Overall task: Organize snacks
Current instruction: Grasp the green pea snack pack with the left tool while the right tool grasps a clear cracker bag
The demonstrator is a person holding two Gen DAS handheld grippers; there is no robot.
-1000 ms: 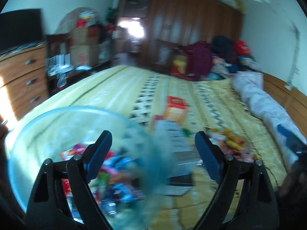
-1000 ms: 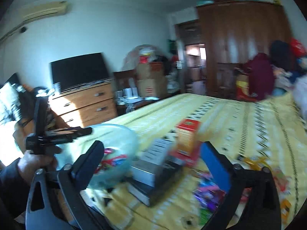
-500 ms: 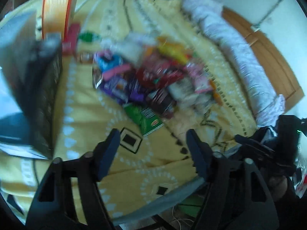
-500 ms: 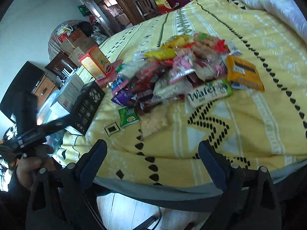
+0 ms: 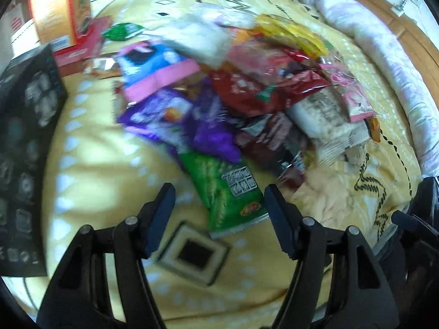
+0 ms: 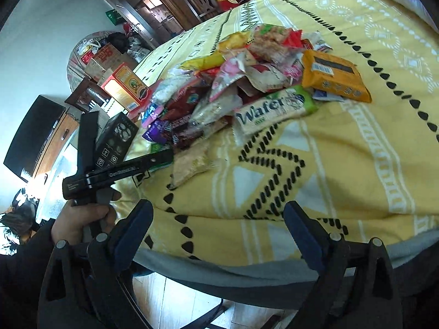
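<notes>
1. From where I sit, the sorting looks barely begun: the snack pile [image 6: 247, 82] lies heaped in the middle of the bed [image 6: 370, 150], packets overlapping, none set apart that I can see.

2. My left hand-held gripper [image 5: 216, 205] is released, jaws wide and empty, hovering just above the green packet [image 5: 227, 192] at the near edge of the pile. I judge that packet the likely first pick.

3. My right hand-held gripper [image 6: 218, 224] is also spread wide with nothing in it, held back over the near edge of the bed, well apart from the snacks. The wafer pack [image 6: 271, 109] and orange pack [image 6: 334, 79] lie on its side of the pile.

4. The black box [image 5: 24, 142] and the orange-red carton [image 5: 55, 13] stand to the left of the heap.

5. Compared with a second ago: both cameras then looked across the room, with a clear blue bowl holding some snacks in front of the left gripper. That bowl is out of view now; both grippers have tipped down, and the left has closed in on the pile since half a second ago.
</notes>
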